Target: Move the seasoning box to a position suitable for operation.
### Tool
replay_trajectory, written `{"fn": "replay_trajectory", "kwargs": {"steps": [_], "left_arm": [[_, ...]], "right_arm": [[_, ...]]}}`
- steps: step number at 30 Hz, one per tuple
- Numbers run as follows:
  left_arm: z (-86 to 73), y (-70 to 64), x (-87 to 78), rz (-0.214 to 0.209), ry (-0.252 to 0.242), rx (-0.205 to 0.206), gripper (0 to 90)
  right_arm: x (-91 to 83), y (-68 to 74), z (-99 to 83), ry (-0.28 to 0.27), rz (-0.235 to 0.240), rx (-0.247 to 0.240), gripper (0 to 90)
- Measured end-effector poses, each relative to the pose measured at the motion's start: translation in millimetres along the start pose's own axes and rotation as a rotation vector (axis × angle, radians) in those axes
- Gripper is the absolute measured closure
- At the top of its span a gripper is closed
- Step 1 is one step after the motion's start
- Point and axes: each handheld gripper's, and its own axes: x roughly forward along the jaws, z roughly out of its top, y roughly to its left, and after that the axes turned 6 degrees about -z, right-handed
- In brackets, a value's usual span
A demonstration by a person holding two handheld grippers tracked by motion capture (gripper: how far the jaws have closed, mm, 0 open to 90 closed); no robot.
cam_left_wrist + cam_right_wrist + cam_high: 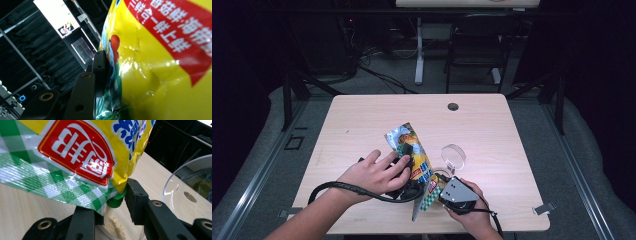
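Note:
A yellow snack bag (pixel 412 150) with a green check edge and a red label is held tilted above the wooden table (pixel 362 120). My left gripper (pixel 408 156) is shut on its middle; in the left gripper view one black jaw presses the bag (pixel 162 62) and the other is hidden behind it. My right gripper (pixel 436 187) is shut on the bag's lower corner (pixel 75 157). A green cap-like piece (pixel 115 201) sits between the right gripper's (pixel 112 205) jaws, and I cannot tell what it belongs to. A clear bowl (pixel 453 156) stands just right of the bag.
The bowl's rim (pixel 190 182) is close to the right jaw. A cable hole (pixel 453 106) lies at the table's far side. A dark chair (pixel 477 40) and a white table leg (pixel 418 50) stand beyond. Lit screens (pixel 57 17) hang in the dark background.

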Motion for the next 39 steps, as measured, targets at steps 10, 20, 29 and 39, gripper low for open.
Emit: {"fn": "replay_trajectory", "kwargs": {"steps": [10,20,29,39], "left_arm": [[0.2,0.0,0.2,-0.001,-0.004,0.000,75.0],[0.3,1.6,-0.4,-0.003,-0.009,-0.002,75.3],[-0.1,-2.1,1.7,-0.008,-0.008,-0.012,75.8],[-2.5,-5.9,1.7,-0.038,0.002,-0.034,76.7]], "right_arm": [[0.1,0.4,0.2,0.002,0.001,-0.001,69.8],[-0.6,-0.2,0.5,-0.005,-0.002,0.001,69.8],[-0.3,0.0,0.1,0.005,-0.004,-0.002,69.9],[0.6,0.5,0.3,-0.005,-0.012,-0.010,70.0]]}}
